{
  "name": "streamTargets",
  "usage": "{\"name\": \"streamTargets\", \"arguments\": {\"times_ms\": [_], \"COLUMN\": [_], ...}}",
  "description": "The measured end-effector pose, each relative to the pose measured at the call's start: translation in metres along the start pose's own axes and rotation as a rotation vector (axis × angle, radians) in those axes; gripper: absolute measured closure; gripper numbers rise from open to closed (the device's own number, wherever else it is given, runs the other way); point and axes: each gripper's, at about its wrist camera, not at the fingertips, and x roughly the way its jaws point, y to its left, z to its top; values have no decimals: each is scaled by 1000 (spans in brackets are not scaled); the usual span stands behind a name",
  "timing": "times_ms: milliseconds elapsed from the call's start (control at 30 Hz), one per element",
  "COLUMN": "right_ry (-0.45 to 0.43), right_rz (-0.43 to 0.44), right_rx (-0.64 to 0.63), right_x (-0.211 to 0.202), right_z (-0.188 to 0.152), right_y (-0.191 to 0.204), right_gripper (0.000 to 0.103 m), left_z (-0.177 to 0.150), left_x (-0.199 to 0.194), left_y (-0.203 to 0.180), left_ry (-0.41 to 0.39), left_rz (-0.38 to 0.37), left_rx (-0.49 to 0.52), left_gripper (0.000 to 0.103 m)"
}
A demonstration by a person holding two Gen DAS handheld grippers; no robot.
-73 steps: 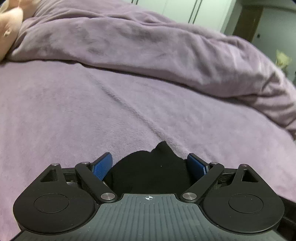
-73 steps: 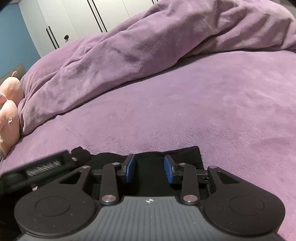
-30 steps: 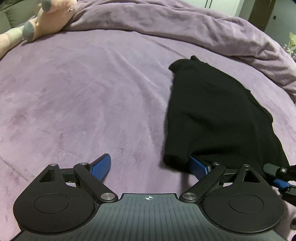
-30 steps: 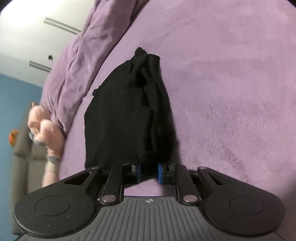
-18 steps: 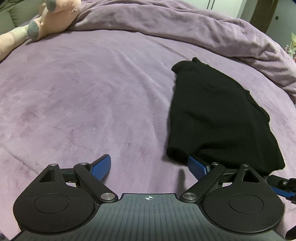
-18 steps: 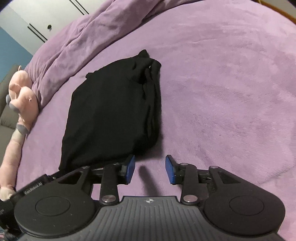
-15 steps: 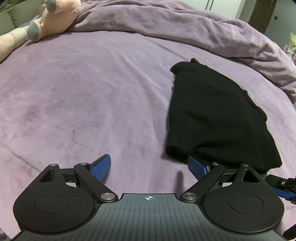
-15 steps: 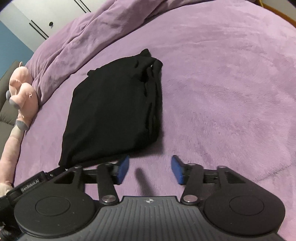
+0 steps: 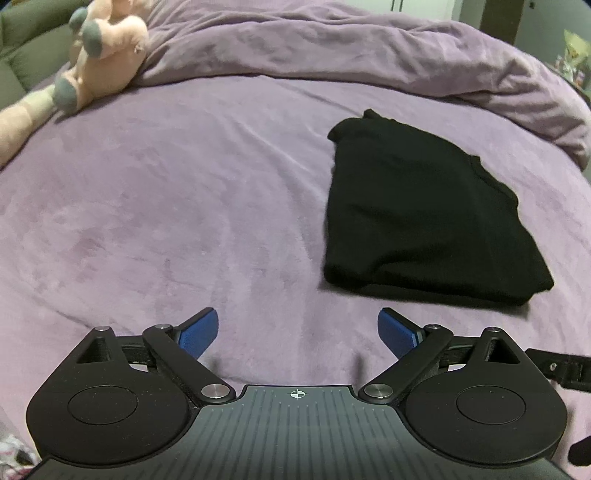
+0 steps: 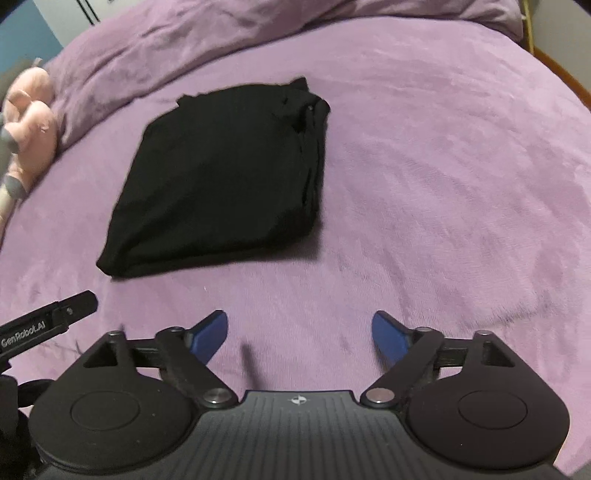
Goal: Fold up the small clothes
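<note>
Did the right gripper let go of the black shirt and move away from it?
Yes. The right gripper has just been opening and has backed off: purple bed cover now shows between its fingers and the black shirt.

Place: a bedroom in a home.
Bed (image 9: 184, 206): wide, covered with a purple plush blanket.
Duvet (image 9: 332, 48): purple, bunched along the far side.
Soft toy (image 9: 99, 55): pink plush animal with grey feet, lying at the bed's edge.
Wardrobe doors (image 10: 74, 14): white, behind the bed.
Wall (image 10: 22, 40): blue.
</note>
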Motion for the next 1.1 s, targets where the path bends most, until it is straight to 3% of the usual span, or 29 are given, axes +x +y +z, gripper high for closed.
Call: {"name": "streamTargets", "arguments": {"times_ms": [200,500,733,1100], "right_ry": [44,11,24,30], "right_rz": [-51,-88,-113,-135], "right_rx": [12,-68,-89,-81], "right_x": [-2,-21,-28,-35], "right_z": [1,5,11,12], "right_y": [9,26,40,47], "right_gripper": [11,8,6,6], "left_z": [2,10,16,19], "left_x": [-7,-26,-34,-44], "left_y": [-15,-11,-14,-23], "left_ry": [28,31,24,20], "left_rz": [105,18,89,85], "left_rx": [126,75,102,158], "left_gripper": [6,6,6,5]}}
